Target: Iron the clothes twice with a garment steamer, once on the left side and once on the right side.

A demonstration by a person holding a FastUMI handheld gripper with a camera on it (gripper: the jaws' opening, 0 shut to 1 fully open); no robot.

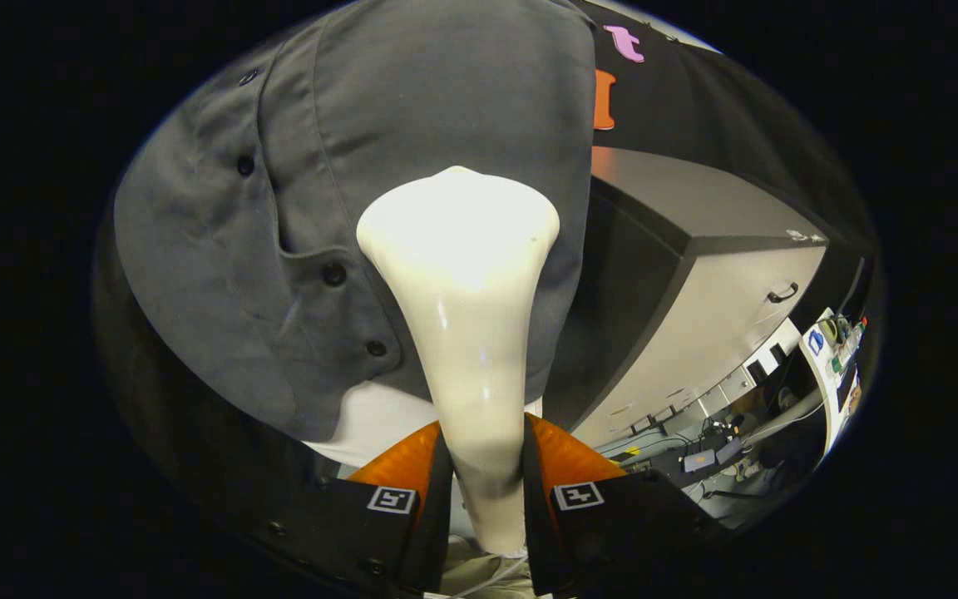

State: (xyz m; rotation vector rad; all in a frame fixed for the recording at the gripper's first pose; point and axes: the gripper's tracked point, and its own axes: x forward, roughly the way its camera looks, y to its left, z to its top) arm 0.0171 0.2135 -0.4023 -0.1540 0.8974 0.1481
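A cream-white garment steamer stands up between my fingers, its handle narrow at the bottom and its head flaring wide at the top. My gripper is shut on the handle, both fingers pressing its sides. Just beyond the steamer head hangs a grey button-up shirt with dark buttons down its placket. The head lies against the shirt's right half, right of the button line. A white garment shows below the shirt's hem.
To the right of the shirt stands a grey cabinet with a dark top and a drawer handle. Cables and small devices lie on the floor beneath it. A white shelf with small items stands at the far right.
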